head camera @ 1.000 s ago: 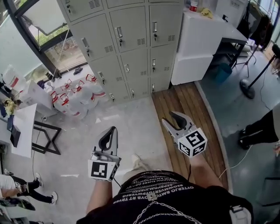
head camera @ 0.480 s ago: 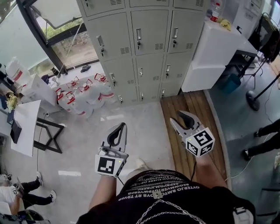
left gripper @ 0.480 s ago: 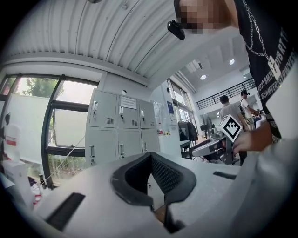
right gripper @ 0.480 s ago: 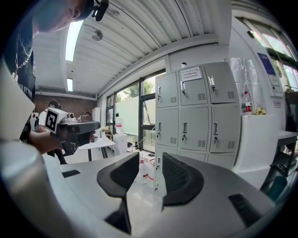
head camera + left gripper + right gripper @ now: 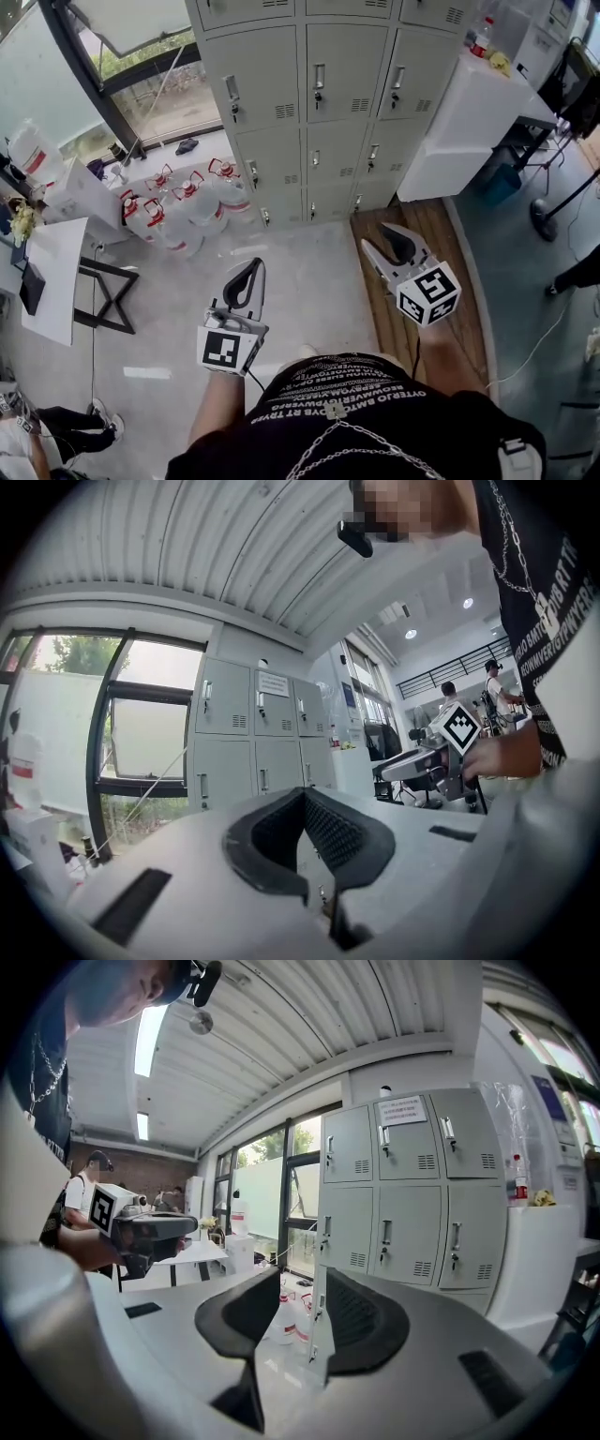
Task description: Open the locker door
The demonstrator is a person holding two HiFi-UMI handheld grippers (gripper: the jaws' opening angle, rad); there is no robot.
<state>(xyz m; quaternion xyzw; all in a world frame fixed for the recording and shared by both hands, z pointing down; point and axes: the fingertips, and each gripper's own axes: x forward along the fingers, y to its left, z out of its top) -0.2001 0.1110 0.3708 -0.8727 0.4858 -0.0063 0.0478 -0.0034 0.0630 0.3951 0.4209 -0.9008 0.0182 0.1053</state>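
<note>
A bank of grey lockers (image 5: 333, 84) stands against the far wall, every door shut, each with a handle and a keyed lock. It also shows as lockers (image 5: 253, 733) in the left gripper view and lockers (image 5: 403, 1194) in the right gripper view. My left gripper (image 5: 251, 274) is held low over the grey floor, well short of the lockers, jaws together and empty. My right gripper (image 5: 386, 239) hovers over the wooden strip, jaws a little apart with nothing between them. Both point toward the lockers.
Several water jugs (image 5: 178, 202) crowd the floor left of the lockers, under a window (image 5: 141, 84). A white counter (image 5: 469, 112) adjoins the lockers on the right. A white table (image 5: 47, 272) and black frame (image 5: 103, 291) stand at left. Wooden flooring (image 5: 384, 309) runs on the right.
The lockers have slid lower and to the right in the head view and look nearer. Both grippers stay held in front, the right one slightly higher.
</note>
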